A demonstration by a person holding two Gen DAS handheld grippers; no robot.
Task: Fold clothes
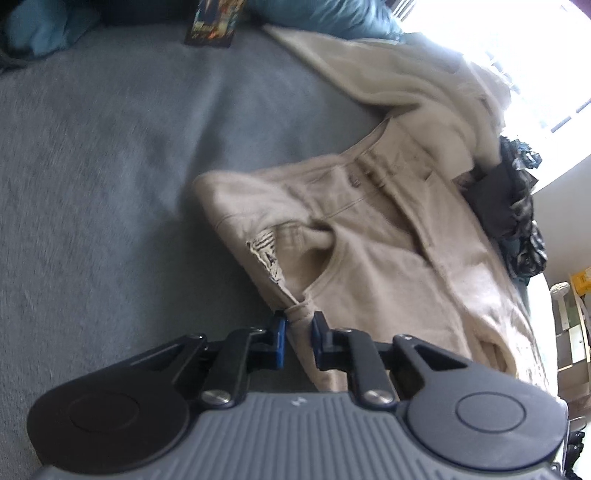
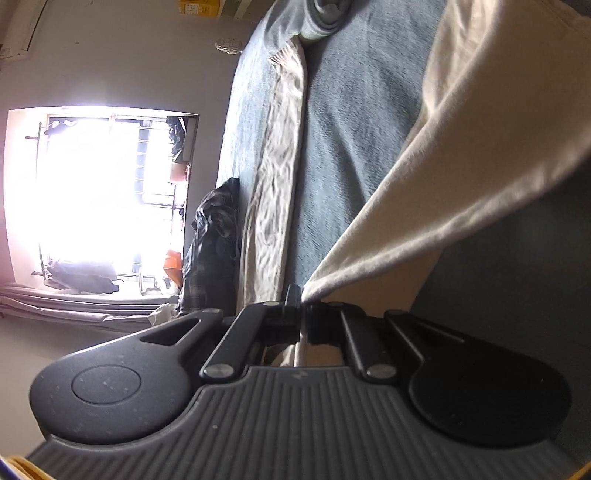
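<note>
Grippers first, nearest the lens. Left gripper [image 1: 297,334]: jaws narrowed onto a corner of the beige trousers [image 1: 369,236], at the waistband edge by the pocket; fabric sits between the blue pads [image 1: 280,332], and they appear to pinch it. Right gripper [image 2: 301,314]: jaws fully closed, clamping a thin edge of the same beige cloth [image 2: 461,147], which rises taut from the pads and spreads up to the right.

Trousers lie on the grey-blue bedspread [image 1: 110,166], waistband and button toward the middle of the left wrist view, front pocket gaping, a striped lining or label showing at the near left edge. Legs trail off to the right.

Beyond the trousers, a second pale garment [image 1: 406,81], crumpled, running toward the far right. Dark patterned clothes [image 1: 517,206] heaped at the right edge of the bed, touching the beige pile.

Open room: the whole left half of the bedspread is bare cloth, near to far. Far edge holds a teal pillow [image 1: 325,14], another blue cushion [image 1: 44,29] at far left, and a dark printed item [image 1: 212,22] between them, too blurred to name.

Right wrist view, rolled sideways: bright window [image 2: 99,199] with bars far left, very overexposed; a cream strip of fabric [image 2: 277,166] lies along the bed's edge.

No containers in sight.
</note>
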